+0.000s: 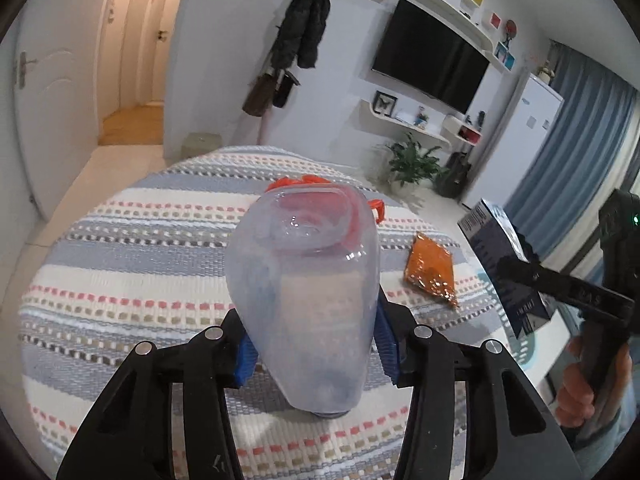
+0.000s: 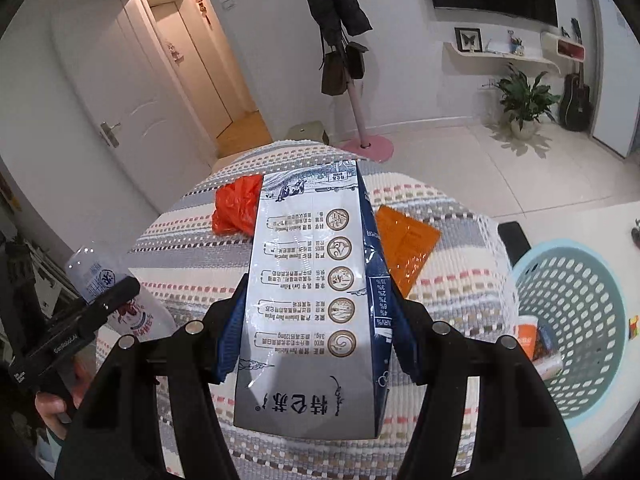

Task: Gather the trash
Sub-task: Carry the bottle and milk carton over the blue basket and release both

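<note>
Your left gripper [image 1: 316, 344] is clamped on the clear bottle [image 1: 304, 292], your right gripper [image 2: 316, 344] on the milk carton [image 2: 312, 300]. The basket [image 2: 576, 320] at three o'clock holds some trash (contents unclear); orange bag [image 2: 236, 208] and orange wrapper [image 2: 404, 248] remain at twelve.

Left wrist view: looks down along its fingers, very close on a clear bottle [image 1: 304, 296], striped cloth [image 1: 120, 280] beyond.
Right wrist view: same downward slant, close on a milk carton [image 2: 308, 300].
Shared: cloth, orange packet [image 1: 432, 276], coat rack [image 2: 340, 40], television [image 1: 432, 64], upper frame.
</note>
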The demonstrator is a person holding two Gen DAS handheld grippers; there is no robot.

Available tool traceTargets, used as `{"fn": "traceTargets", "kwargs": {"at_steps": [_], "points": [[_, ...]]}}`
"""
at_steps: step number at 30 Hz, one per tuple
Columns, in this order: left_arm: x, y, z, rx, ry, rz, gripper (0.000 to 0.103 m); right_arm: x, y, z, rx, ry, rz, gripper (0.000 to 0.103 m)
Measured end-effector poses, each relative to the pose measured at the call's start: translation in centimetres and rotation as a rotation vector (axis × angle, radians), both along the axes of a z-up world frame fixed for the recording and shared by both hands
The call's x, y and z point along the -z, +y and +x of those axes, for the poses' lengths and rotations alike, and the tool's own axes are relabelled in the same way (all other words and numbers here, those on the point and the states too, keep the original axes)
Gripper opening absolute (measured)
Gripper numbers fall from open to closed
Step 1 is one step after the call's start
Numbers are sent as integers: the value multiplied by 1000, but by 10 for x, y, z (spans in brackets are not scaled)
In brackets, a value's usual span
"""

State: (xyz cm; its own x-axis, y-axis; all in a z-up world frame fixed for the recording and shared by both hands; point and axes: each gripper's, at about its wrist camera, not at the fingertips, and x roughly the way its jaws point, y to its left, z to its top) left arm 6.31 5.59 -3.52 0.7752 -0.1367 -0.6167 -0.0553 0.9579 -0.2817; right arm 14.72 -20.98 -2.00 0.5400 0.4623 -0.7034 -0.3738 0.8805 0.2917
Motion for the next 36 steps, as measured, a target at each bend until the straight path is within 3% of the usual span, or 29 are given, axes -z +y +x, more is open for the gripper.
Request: {"fn": "traceTargets", "kwargs": {"at_steps": [9, 16, 20, 25, 36], "points": [[-55, -59, 2, 109, -115, 40, 45, -34, -64, -9, 137, -90, 68, 59], [-77, -155, 31, 294, -162, 64, 45, -35, -146, -8, 301, -112, 81, 59], [-66, -205, 57, 391, -120, 27, 45, -21, -187, -10, 405, -117, 48, 59], [-43, -261, 87, 489, -63, 7, 45, 12, -229, -3, 514, -50, 17, 59], [9, -346, 113, 591, 13, 119, 46, 87, -269, 13, 623, 97, -45, 59]]}}
